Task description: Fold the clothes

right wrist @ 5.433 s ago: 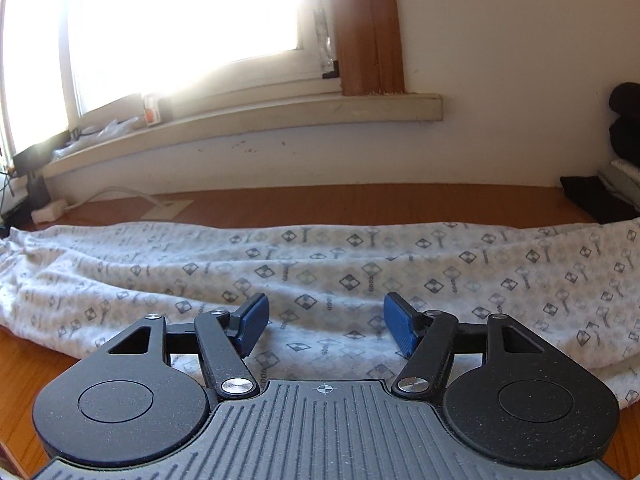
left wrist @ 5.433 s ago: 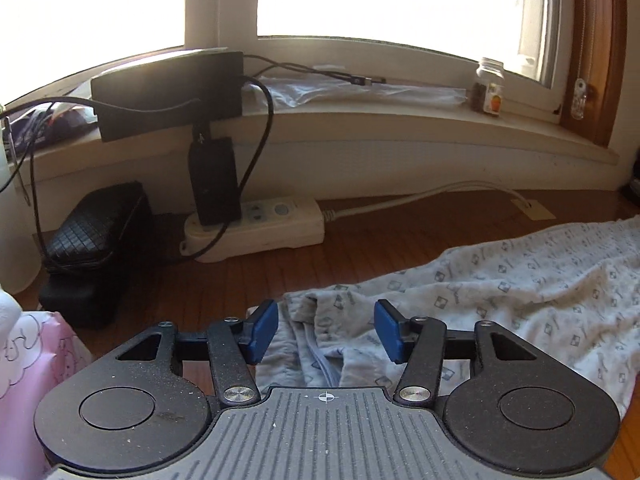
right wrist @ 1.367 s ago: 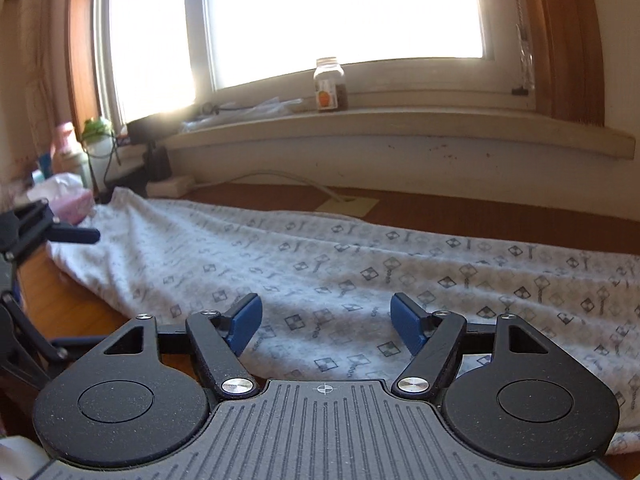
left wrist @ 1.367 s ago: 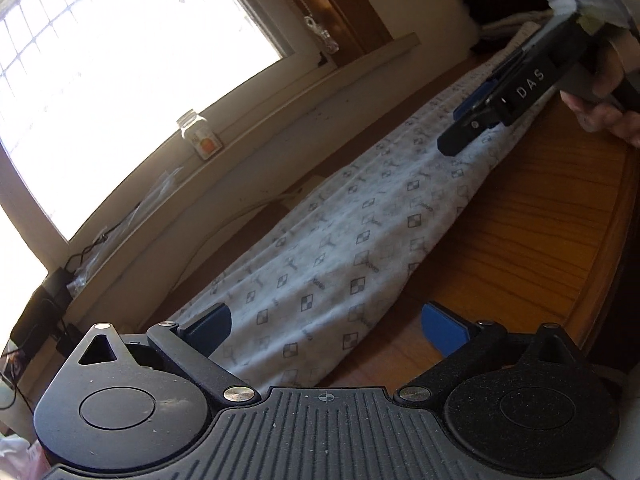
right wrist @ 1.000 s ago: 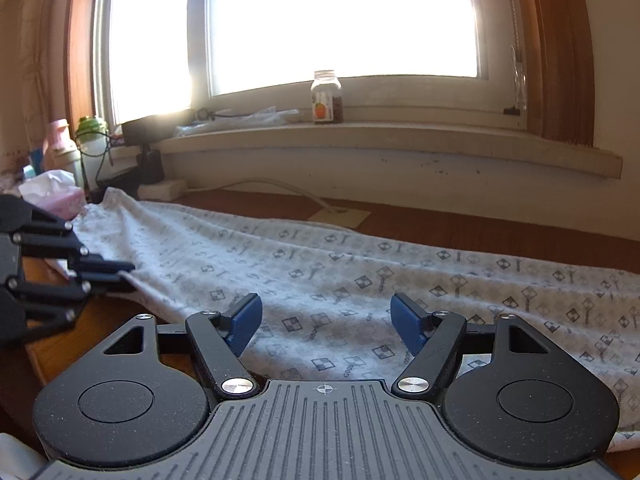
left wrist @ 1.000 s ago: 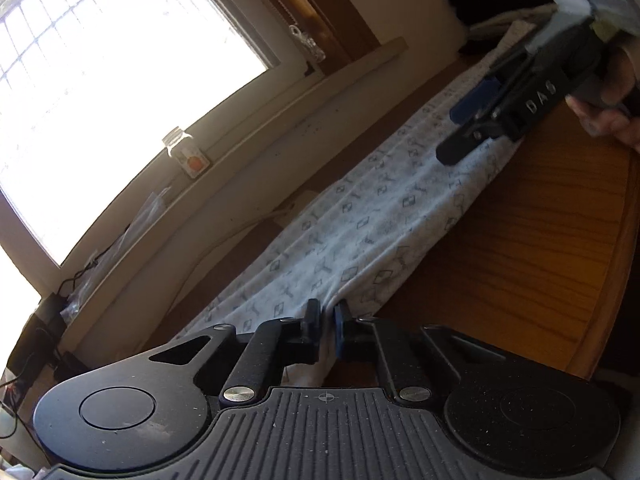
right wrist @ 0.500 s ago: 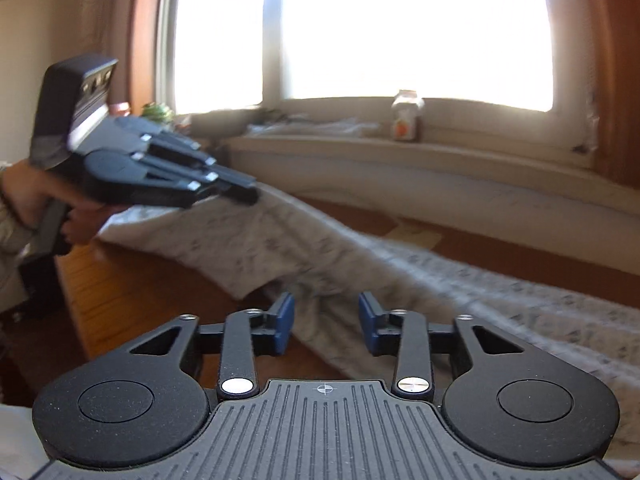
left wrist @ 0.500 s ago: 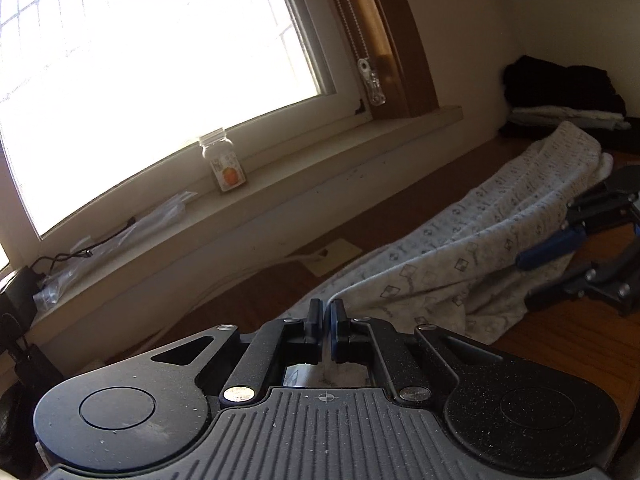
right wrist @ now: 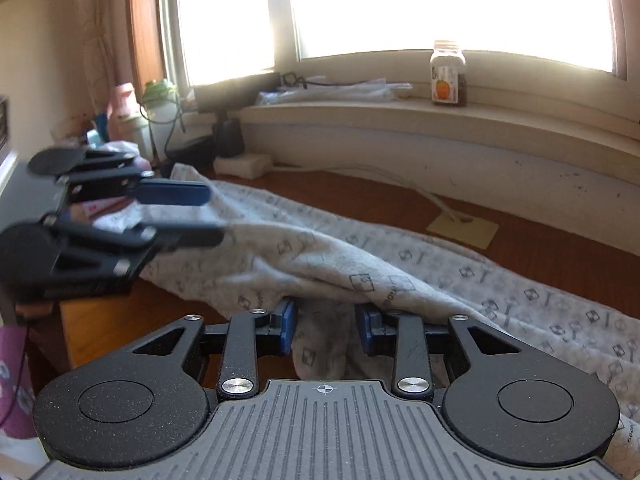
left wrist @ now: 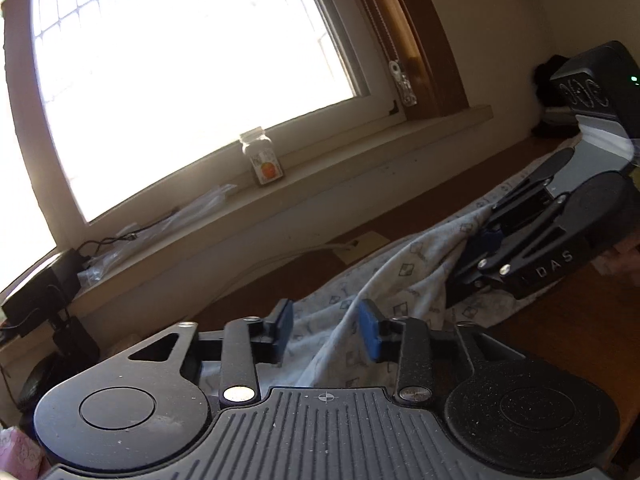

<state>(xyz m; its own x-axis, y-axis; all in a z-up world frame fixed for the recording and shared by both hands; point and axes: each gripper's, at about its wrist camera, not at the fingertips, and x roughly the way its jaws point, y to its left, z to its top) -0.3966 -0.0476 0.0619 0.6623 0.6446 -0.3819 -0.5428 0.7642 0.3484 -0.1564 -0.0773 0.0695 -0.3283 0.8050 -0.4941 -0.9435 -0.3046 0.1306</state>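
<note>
Only right view: pink bottle (right wrist: 123, 101) beside window (right wrist: 440, 4)

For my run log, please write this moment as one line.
left hand-held gripper: jaws opening, cloth between | right hand-held gripper: shut on patterned garment | fold unfinished

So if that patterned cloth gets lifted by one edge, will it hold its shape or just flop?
Probably flop: the cloth already sags in soft folds off the right gripper, which has a bunch of it. It looks thin and light, draping flat on the table. With the left gripper opening around it, that end will likely slump.
</note>
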